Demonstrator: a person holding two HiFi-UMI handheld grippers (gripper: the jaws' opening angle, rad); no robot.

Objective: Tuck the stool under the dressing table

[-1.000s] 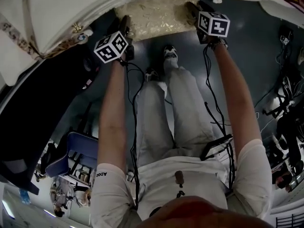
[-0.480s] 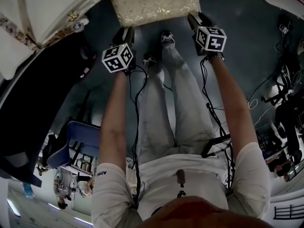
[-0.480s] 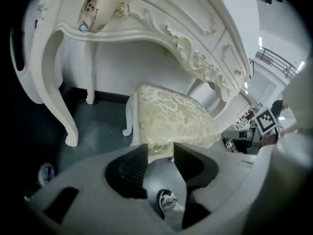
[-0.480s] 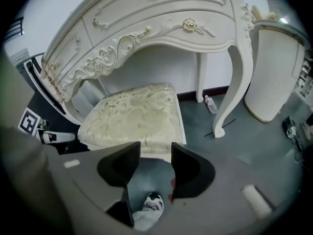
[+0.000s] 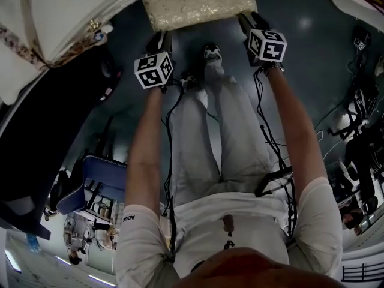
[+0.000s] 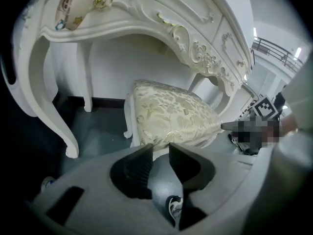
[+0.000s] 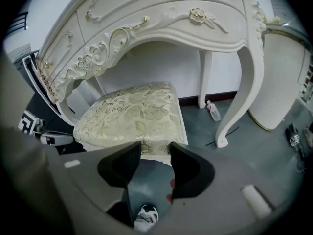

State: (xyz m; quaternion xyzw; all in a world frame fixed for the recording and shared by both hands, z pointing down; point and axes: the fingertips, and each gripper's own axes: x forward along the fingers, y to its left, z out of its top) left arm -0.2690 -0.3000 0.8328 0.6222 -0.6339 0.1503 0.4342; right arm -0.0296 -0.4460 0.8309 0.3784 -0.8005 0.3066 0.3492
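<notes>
Nearest, the person's shoe (image 7: 145, 214) stands on the dark grey floor (image 5: 300, 53), which is bare between the legs and the stool.

The left gripper (image 6: 160, 148) is released. Its jaws have just been closing to a narrow gap, and only floor shows between them. The right gripper (image 7: 154, 147) is also released, its jaws wider apart and just eased inward, with nothing between them. Each points down at a near corner of the stool (image 5: 198, 5), the left at the left corner and the right at the right. Whether either tip touches the seat edge cannot be told.

The stool, with its cream-and-gold patterned cushion, sits in the knee space of the dressing table (image 6: 146, 13), between the curved front legs. Its far part is under the carved front rail, and its near edge juts out toward the person. There is open floor on both sides of the seat, out to the right leg (image 7: 244, 92) and the left leg (image 6: 54, 116).

Farther in, a small bottle (image 7: 213, 111) lies on the floor beside a rear leg. Behind it a white wall closes the recess.
</notes>
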